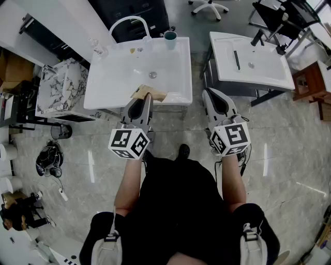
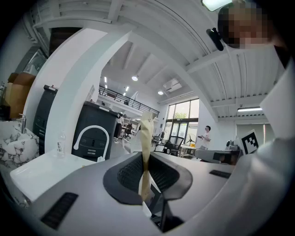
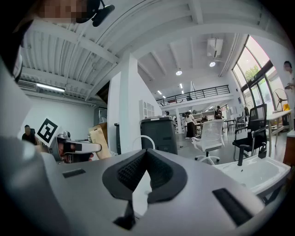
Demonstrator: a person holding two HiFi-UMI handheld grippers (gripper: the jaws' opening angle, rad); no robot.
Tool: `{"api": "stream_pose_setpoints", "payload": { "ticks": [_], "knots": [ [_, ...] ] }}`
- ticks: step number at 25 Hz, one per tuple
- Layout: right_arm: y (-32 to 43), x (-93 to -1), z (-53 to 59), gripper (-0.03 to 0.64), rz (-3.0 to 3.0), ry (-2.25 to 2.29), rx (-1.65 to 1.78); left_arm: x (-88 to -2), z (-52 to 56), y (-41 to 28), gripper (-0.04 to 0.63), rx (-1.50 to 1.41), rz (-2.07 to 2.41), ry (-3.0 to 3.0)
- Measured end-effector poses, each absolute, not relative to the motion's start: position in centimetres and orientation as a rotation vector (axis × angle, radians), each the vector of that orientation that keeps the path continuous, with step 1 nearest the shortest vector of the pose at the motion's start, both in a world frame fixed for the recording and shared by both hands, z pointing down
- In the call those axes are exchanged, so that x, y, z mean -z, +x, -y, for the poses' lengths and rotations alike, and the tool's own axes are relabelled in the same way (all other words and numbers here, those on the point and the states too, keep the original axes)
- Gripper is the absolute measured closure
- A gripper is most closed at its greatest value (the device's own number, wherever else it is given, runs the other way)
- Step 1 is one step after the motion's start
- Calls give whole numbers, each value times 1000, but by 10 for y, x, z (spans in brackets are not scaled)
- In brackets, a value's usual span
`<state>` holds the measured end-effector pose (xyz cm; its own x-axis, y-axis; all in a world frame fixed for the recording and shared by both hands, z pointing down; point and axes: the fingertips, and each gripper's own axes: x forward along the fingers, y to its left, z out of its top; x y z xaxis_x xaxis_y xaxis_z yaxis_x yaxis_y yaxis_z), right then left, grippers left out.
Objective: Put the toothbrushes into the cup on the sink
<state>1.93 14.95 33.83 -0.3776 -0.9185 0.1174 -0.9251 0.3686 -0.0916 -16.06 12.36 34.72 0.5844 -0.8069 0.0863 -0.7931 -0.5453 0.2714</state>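
Note:
My left gripper (image 1: 148,97) is shut on a flat tan toothbrush packet (image 1: 149,92), held over the near edge of the white sink (image 1: 116,77). In the left gripper view the packet (image 2: 147,138) stands edge-on, pinched between the dark pads of the left gripper (image 2: 146,156), and sticks up past them. A teal cup (image 1: 170,37) stands on the sink's far rim, to the right of the white arched faucet (image 1: 127,21). My right gripper (image 1: 209,93) hovers right of the sink; in its own view the right gripper (image 3: 144,151) is shut on nothing. That view also shows the packet (image 3: 99,140) at the left.
A second white sink (image 1: 269,70) with a black faucet (image 1: 257,37) stands to the right. A marbled box (image 1: 59,88) sits left of the first sink, a black bin (image 1: 61,131) on the floor below it. An office chair (image 1: 209,7) and wooden furniture (image 1: 312,83) lie farther off.

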Motion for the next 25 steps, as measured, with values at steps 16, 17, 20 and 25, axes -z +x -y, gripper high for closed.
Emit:
{"api": "stream_pose_setpoints", "payload": {
  "ticks": [16, 17, 20, 25],
  "knots": [
    [32, -334, -160, 584, 2628, 1731, -232, -341, -126, -142, 551, 70, 1313, 2548],
    [33, -335, -161, 584, 2626, 1722, -223, -341, -127, -140, 551, 70, 1315, 2548],
    [39, -341, -163, 584, 2617, 1713, -237, -341, -128, -134, 551, 69, 1323, 2543],
    [50, -352, -165, 584, 2614, 1696, -291, -345, -132, -127, 551, 58, 1348, 2517]
  ]
}}
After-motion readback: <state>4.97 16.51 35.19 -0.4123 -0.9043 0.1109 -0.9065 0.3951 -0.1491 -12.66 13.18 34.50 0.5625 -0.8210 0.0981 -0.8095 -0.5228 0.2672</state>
